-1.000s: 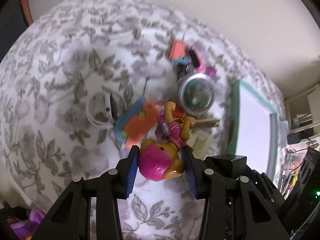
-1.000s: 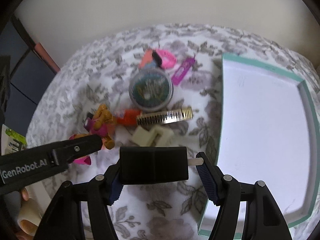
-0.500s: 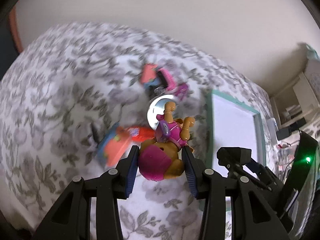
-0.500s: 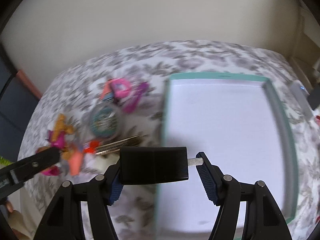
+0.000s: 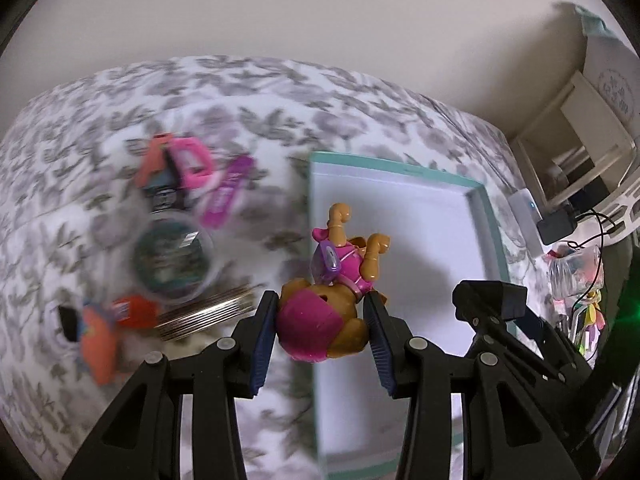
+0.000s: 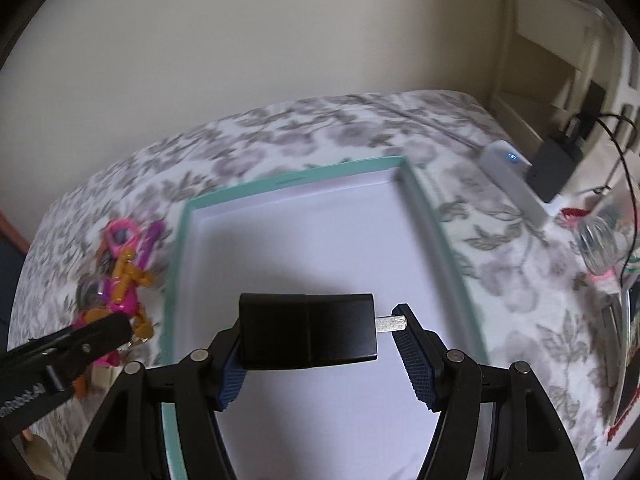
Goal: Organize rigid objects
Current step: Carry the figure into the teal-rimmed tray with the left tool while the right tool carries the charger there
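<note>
My left gripper (image 5: 318,326) is shut on a pink and tan toy dog (image 5: 332,300), held above the left rim of the teal-edged white tray (image 5: 400,216). My right gripper (image 6: 316,344) is shut on a black plug adapter (image 6: 308,332) with a metal prong, held above the inside of the tray (image 6: 304,232). The right gripper and its adapter (image 5: 490,300) show at the right in the left wrist view. The left gripper with the toy dog (image 6: 124,280) shows at the left in the right wrist view.
On the floral cloth left of the tray lie a round tin (image 5: 172,258), a pink watch (image 5: 192,160), a purple stick (image 5: 226,196), a metal comb (image 5: 208,314) and orange toys (image 5: 100,344). A white power bank (image 6: 512,176), charger and cables sit right of the tray.
Both grippers have moved right, from over the pile of objects toward the tray. The right one with the adapter is now over the tray; the left one with the toy dog is at its left rim.
</note>
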Demonstrator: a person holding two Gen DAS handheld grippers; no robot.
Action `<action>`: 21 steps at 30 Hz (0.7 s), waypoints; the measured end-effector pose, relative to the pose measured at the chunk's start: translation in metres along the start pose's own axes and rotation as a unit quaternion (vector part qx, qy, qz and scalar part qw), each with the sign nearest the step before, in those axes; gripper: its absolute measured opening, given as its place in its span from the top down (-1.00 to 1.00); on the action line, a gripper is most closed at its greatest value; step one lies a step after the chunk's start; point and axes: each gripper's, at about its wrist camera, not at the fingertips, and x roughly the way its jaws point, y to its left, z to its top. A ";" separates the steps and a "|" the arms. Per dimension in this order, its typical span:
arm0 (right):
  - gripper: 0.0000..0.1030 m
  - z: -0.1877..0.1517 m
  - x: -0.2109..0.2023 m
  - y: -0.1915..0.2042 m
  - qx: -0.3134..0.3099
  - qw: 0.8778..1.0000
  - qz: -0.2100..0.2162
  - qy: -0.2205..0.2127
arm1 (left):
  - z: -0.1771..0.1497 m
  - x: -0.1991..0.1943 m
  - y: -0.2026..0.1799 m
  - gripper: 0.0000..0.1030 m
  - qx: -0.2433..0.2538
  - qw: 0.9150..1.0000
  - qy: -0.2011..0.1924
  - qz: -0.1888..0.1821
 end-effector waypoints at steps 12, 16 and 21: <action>-0.35 0.006 0.019 -0.033 0.027 0.999 -0.028 0.006 | 0.029 0.048 -0.056 0.12 0.034 0.999 0.015 0.005; -0.35 0.003 0.025 -0.035 0.025 0.999 -0.030 0.015 | 0.030 0.061 -0.059 0.12 0.038 0.999 0.022 0.015; -0.35 0.002 0.030 -0.035 0.020 0.999 -0.033 0.022 | 0.026 0.069 -0.060 0.12 0.040 0.999 0.033 0.013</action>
